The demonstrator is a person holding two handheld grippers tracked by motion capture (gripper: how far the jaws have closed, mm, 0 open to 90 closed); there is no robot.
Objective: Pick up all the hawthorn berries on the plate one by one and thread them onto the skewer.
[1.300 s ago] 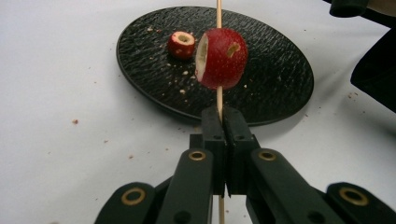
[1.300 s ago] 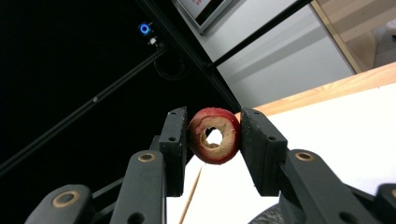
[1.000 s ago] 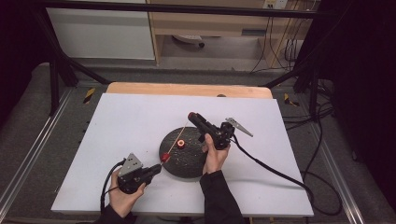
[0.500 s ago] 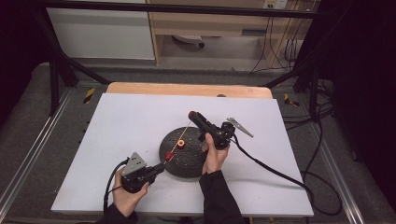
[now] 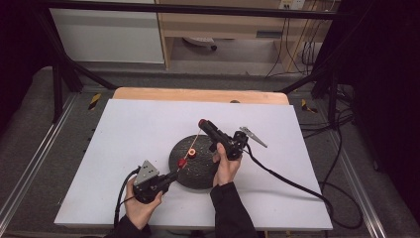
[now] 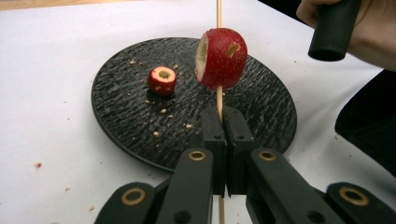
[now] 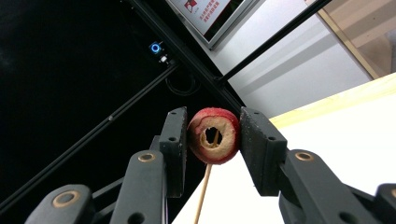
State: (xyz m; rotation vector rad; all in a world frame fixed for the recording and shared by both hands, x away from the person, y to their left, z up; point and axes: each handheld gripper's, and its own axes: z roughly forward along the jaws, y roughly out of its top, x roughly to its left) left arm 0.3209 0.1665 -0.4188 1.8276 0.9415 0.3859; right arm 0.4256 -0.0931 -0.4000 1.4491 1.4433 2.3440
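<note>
1. Since a second ago, the left gripper (image 5: 174, 174) has shifted a little toward the black plate (image 5: 208, 179), and its tip now reaches the plate's near-left rim; the right gripper (image 5: 202, 123) holds much the same pose above the plate's far side.
2. Three pieces of red fruit show, each cored with a pale hole. One (image 6: 161, 80) lies loose on the plate, cut face up, among pale crumbs. One (image 6: 221, 58) is threaded on a thin wooden skewer (image 6: 218, 14) above the plate. One (image 7: 214, 135) sits at the skewer's far end, above the plate's far edge.
3. One skewer runs slanting from the left gripper up to the right gripper, across the plate.
4. Left gripper's jaws are clenched on the skewer's lower end, just below the threaded fruit, as the left gripper view shows.
5. Right gripper's jaws are clamped on the third fruit from both sides; the right gripper view looks through its core hole, with the skewer entering from below.
6. From the high view, both hands (image 5: 141, 208) show at the plate's near side, and the fruits are only small red dots; the left gripper view gives the plate's ridged surface and the crumbs.
7. One plate, two grippers, one white table (image 5: 124, 129).
</note>
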